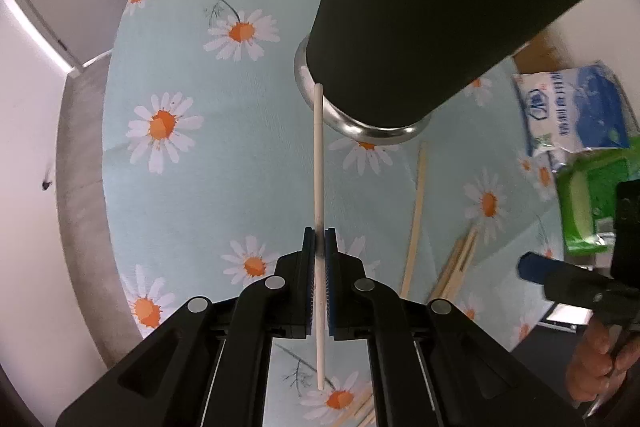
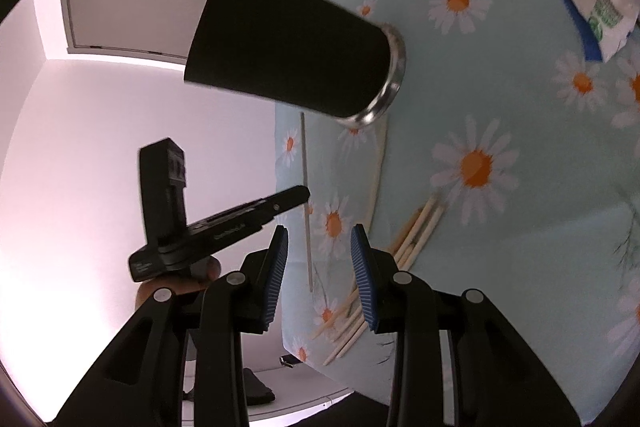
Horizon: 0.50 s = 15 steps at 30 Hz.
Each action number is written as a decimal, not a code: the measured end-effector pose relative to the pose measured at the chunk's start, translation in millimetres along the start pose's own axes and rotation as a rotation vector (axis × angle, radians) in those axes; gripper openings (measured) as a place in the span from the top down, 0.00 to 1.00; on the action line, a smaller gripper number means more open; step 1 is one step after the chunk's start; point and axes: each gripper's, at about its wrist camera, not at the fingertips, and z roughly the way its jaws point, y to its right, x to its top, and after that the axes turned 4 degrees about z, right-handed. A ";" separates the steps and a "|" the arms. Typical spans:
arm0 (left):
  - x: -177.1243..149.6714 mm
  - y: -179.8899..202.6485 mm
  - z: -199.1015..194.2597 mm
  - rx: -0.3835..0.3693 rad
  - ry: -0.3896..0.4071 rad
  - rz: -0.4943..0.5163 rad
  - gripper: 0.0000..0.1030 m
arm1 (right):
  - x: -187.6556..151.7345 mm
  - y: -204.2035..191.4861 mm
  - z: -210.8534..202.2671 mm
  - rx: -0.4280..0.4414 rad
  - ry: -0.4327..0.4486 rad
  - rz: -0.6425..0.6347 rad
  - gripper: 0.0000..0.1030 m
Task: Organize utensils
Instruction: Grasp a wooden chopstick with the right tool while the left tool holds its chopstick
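My left gripper (image 1: pixel 320 239) is shut on a thin white chopstick (image 1: pixel 318 163), gripped near its middle and lifted off the daisy tablecloth (image 1: pixel 180 75). The chopstick's far tip lies close to the metal base of a black tapered cup (image 1: pixel 432 7) standing on the table. Several wooden chopsticks (image 1: pixel 416 219) lie loose to the right. In the right wrist view, my right gripper (image 2: pixel 320 231) is open with nothing between its blue pads. It hovers over the table edge near the wooden chopsticks (image 2: pixel 416 227). The left gripper (image 2: pixel 296 195) holds the white chopstick (image 2: pixel 306 227) below the cup (image 2: pixel 288 43).
A blue-and-white packet (image 1: pixel 576 107) and a green packet (image 1: pixel 592 203) lie at the table's right side. The right gripper (image 1: pixel 536 269) and a person's hand (image 1: pixel 600 367) are at the lower right. The table edge (image 2: pixel 280 227) drops to a pale floor on the left.
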 end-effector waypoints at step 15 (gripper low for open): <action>-31.6 -33.5 -27.8 -0.150 0.077 0.061 0.97 | -27.0 -9.1 54.8 -0.307 -0.042 0.217 0.75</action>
